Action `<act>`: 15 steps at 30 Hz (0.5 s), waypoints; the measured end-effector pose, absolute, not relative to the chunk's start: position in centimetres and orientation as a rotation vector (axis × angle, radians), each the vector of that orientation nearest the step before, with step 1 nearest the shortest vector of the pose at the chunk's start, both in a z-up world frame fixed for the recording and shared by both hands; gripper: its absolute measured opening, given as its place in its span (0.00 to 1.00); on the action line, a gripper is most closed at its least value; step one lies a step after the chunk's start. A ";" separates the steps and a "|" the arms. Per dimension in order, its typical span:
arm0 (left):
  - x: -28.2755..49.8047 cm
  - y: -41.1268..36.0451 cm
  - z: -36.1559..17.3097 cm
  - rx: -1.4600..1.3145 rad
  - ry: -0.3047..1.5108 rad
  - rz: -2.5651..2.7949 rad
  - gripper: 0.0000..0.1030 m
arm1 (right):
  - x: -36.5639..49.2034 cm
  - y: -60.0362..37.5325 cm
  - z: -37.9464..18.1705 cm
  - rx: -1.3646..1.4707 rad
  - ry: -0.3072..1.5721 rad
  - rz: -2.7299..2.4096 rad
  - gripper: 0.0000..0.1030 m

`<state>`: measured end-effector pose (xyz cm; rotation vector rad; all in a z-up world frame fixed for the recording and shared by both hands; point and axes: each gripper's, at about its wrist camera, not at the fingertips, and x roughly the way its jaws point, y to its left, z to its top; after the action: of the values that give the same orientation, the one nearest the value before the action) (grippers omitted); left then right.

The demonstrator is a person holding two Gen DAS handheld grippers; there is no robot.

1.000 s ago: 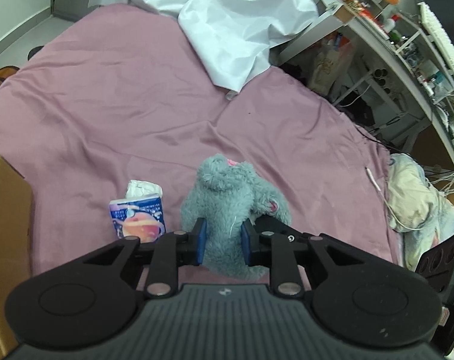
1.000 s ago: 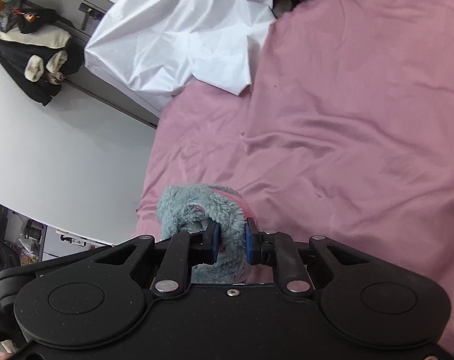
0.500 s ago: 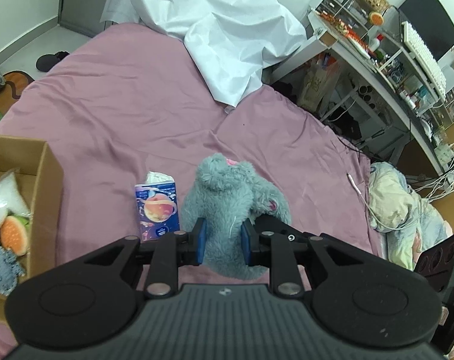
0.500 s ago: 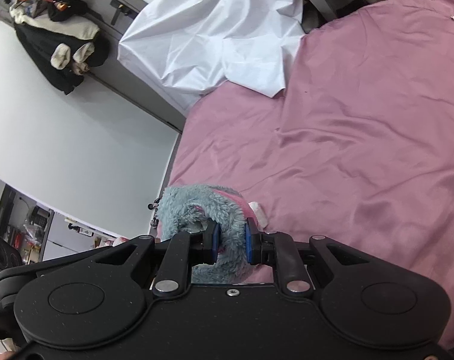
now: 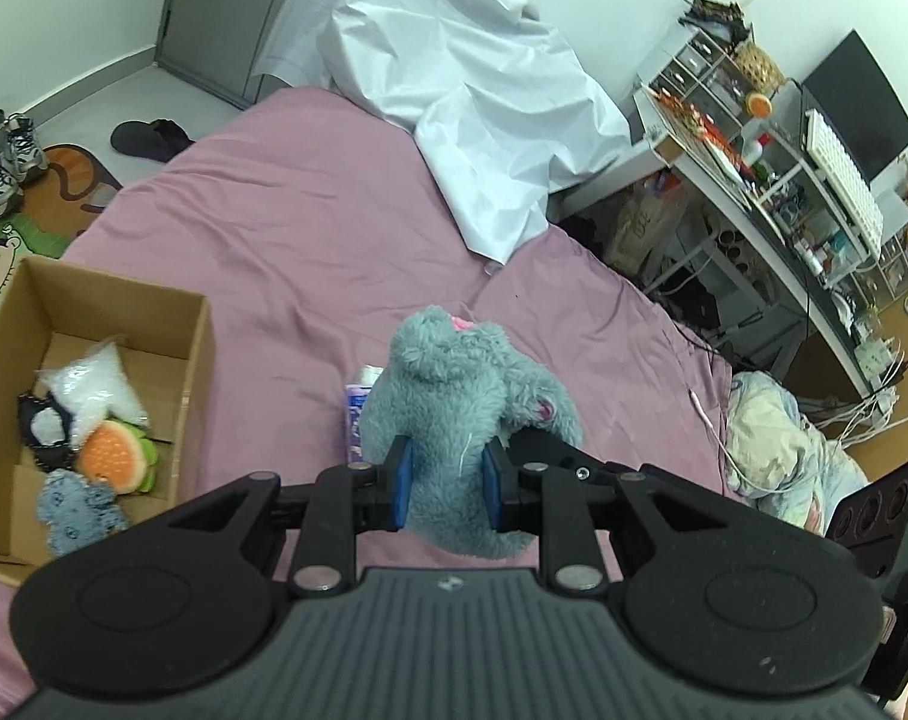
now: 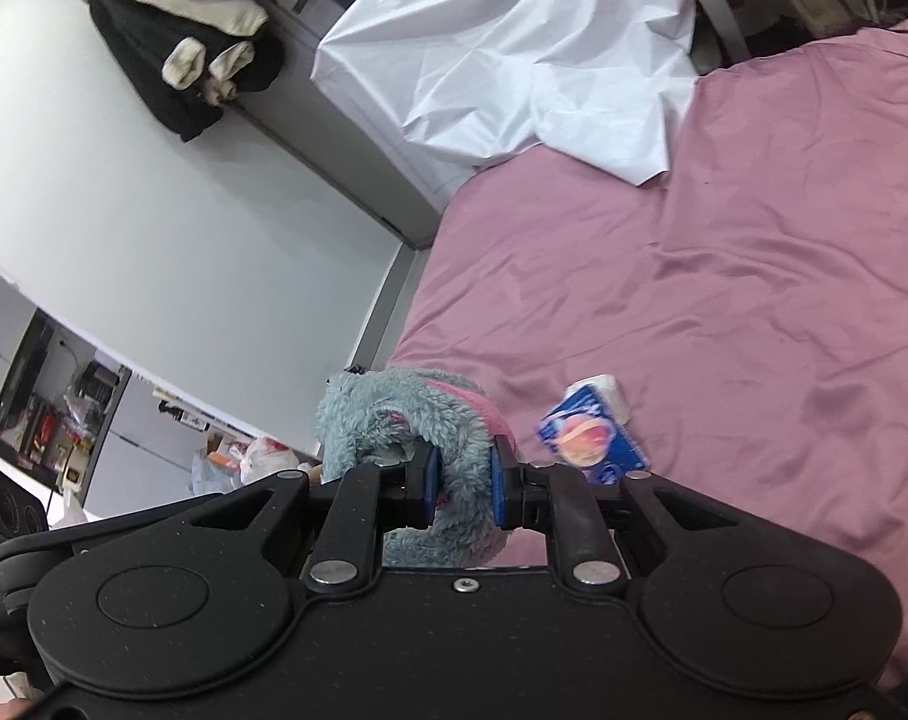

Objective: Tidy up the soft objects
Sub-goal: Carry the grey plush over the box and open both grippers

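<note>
Both grippers are clamped onto the same grey plush toy (image 5: 454, 402) right now. The left gripper (image 5: 445, 489) has its blue pads squeezed into the fuzzy body, and the right gripper (image 6: 463, 480) is pinching a grey-and-pink bit of it, looks like an ear or a limb, can't really tell which. The toy is held up off the pink bedsheet (image 5: 286, 228), nothing under it but the grippers.

Just behind the toy in the left wrist view, partly hidden, there's a blue tissue pack (image 5: 358, 414) lying on the sheet; the right wrist view shows it better (image 6: 592, 429), with a planet-looking print and white tissue poking out of the far end.

At the left edge of the bed sits an open cardboard box (image 5: 193, 360). Inside it: an orange and green plushie (image 5: 115, 453), a small blue-grey plush (image 5: 79, 516), a clear bag of white stuff (image 5: 91, 387) and something black and white.

A crumpled white sheet (image 5: 472, 120) is piled at the far corner of the bed.
</note>
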<state>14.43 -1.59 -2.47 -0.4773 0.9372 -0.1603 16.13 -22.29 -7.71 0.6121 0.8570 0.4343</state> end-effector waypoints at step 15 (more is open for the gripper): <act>11.4 4.5 -1.8 -0.547 0.901 -0.117 0.22 | 14.3 -16.5 -6.0 0.551 0.860 0.482 0.18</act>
<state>11.37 4.48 -1.76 -0.5469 0.9013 -0.1172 14.26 -16.51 -5.97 0.5512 0.8600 0.4822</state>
